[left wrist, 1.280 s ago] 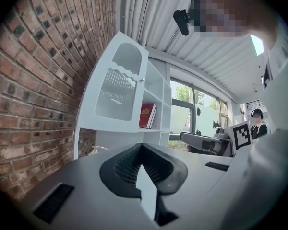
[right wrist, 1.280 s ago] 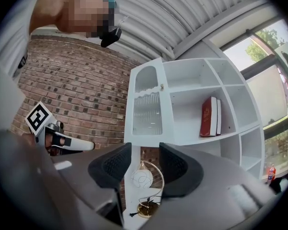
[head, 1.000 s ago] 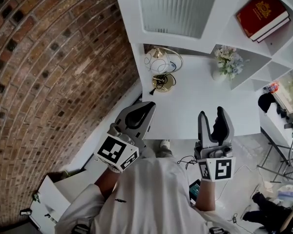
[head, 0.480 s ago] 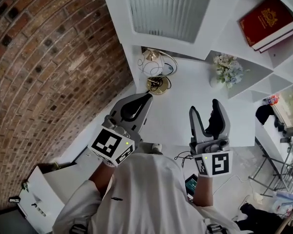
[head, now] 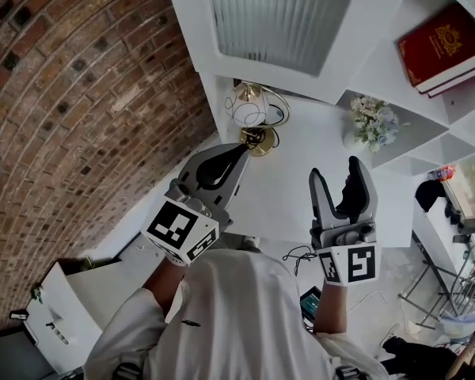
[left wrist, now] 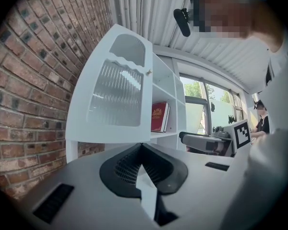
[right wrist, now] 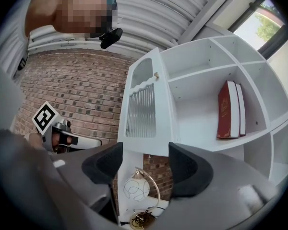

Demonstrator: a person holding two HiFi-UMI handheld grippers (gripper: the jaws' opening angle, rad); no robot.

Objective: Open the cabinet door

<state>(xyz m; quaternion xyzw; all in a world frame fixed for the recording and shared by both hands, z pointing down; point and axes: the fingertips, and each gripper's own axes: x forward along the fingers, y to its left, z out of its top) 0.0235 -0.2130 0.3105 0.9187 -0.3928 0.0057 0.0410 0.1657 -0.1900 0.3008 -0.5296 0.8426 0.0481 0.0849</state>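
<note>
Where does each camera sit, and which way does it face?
Head view: on the head, steeply down at the desk; left gripper, right gripper, shirt show.
Left gripper view: along its shut jaws toward the cabinet door.
Right gripper view: between its empty jaws, just opened wider, toward the lamp.
Shared: all three show the red book.

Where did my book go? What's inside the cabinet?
Red books stand on one shelf of the cabinet; the shelf above looks bare. The right tongs cover part of the lower compartments.
</note>
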